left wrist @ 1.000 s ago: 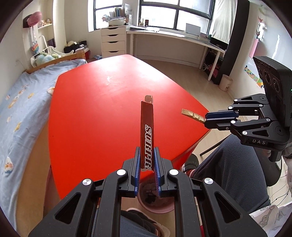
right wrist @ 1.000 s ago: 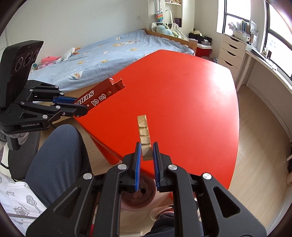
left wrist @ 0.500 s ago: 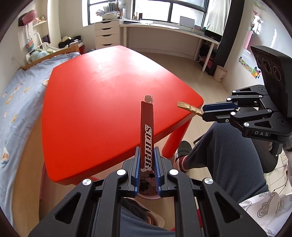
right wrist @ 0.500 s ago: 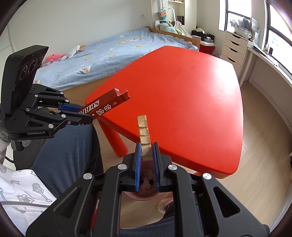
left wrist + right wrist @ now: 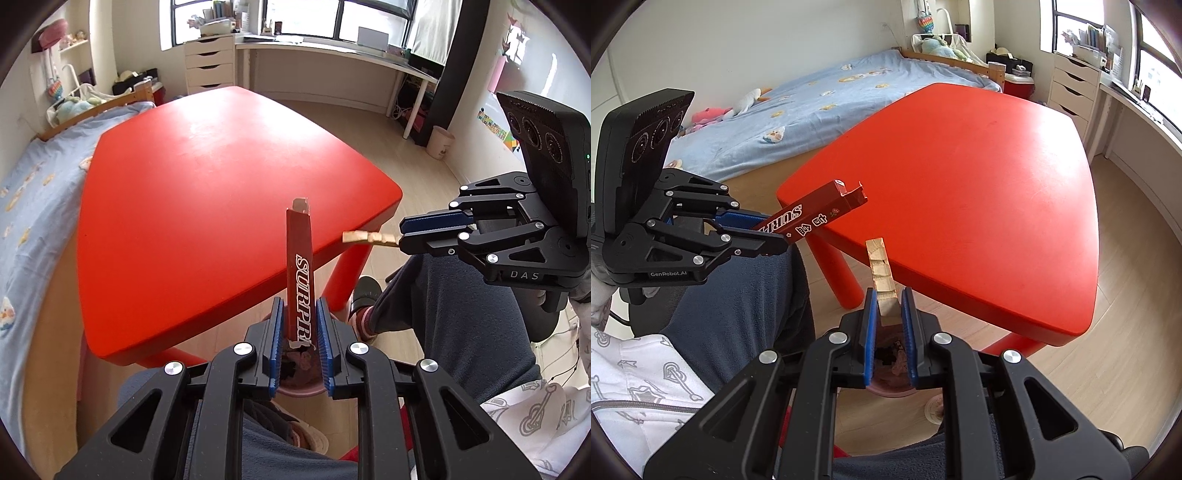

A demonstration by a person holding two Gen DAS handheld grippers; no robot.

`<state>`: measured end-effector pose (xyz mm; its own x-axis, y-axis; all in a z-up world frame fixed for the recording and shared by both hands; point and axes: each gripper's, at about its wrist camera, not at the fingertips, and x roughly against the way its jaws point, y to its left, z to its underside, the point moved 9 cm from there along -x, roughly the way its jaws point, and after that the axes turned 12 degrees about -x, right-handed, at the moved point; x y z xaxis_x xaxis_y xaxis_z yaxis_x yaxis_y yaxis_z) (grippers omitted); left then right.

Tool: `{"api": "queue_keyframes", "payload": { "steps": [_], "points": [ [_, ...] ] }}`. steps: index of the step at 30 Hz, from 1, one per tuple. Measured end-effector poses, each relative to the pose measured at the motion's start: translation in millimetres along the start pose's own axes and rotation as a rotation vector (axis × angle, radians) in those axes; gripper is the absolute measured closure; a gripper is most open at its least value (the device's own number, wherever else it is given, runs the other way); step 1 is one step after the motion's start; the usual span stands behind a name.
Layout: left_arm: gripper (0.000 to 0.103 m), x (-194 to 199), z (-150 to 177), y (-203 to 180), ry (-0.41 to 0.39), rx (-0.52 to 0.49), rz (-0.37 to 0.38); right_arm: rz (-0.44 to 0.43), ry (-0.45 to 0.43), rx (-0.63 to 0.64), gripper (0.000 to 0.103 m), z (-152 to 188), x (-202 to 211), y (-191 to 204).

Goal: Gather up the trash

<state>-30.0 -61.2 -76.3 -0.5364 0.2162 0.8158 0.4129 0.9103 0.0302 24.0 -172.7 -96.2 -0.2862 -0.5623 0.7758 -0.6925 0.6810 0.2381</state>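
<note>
My left gripper (image 5: 300, 314) is shut on a long red carton (image 5: 300, 269) printed "SURPRI", which points forward over the near table corner. It also shows in the right wrist view (image 5: 812, 221), held by the left gripper (image 5: 783, 242). My right gripper (image 5: 888, 306) is shut on a tan strip of torn cardboard (image 5: 881, 273), also seen in the left wrist view (image 5: 369, 237) in the right gripper (image 5: 400, 232). A pink trash bin (image 5: 299, 384) with scraps sits on the floor below both grippers, seen between the jaws (image 5: 892, 387).
The red table (image 5: 207, 192) stands in front, its near corner and legs (image 5: 842, 273) close. A bed (image 5: 827, 99) lies to the left. The person's legs (image 5: 450, 325) in dark trousers flank the bin. A desk and drawers (image 5: 210, 70) line the far wall.
Both grippers have pulled back from the table toward the person, each keeping its piece of trash. The table now sits farther away and the pink bin shows under both.
</note>
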Motion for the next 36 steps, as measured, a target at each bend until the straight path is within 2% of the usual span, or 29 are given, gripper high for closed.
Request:
{"api": "queue_keyframes", "payload": {
  "steps": [1,2,3,4,6,8,24,36],
  "points": [
    [0.046,0.2,-0.1,1.9,-0.005,0.003,-0.011,0.007,-0.008,-0.007,0.058,-0.9,0.0,-1.9],
    [0.026,2.1,0.0,2.9,-0.017,0.009,-0.024,0.01,-0.019,-0.017,0.03,-0.4,1.0,-2.6],
    [0.021,3.0,-0.1,5.3,-0.025,0.019,-0.03,0.012,-0.026,-0.022,0.021,-1.0,1.4,-3.7],
    [0.016,2.7,0.8,7.5,-0.021,0.028,-0.038,0.015,-0.021,-0.024,0.02,-0.3,0.7,-4.2],
    [0.011,2.5,2.3,10.8,-0.021,0.038,-0.048,0.03,-0.019,-0.027,0.008,1.0,-0.9,-5.3],
    [0.008,2.4,3.3,12.6,-0.019,0.048,-0.049,0.033,-0.016,-0.035,0.007,1.8,-1.7,-6.2],
    [0.008,3.5,1.9,18.4,-0.028,0.073,-0.046,0.028,-0.021,-0.067,0.003,-0.6,0.0,-8.1],
    [0.008,17.2,-25.8,49.4,-0.079,0.085,-0.117,0.037,-0.096,-0.099,0.003,-41.6,13.6,-12.5]
  ]
}}
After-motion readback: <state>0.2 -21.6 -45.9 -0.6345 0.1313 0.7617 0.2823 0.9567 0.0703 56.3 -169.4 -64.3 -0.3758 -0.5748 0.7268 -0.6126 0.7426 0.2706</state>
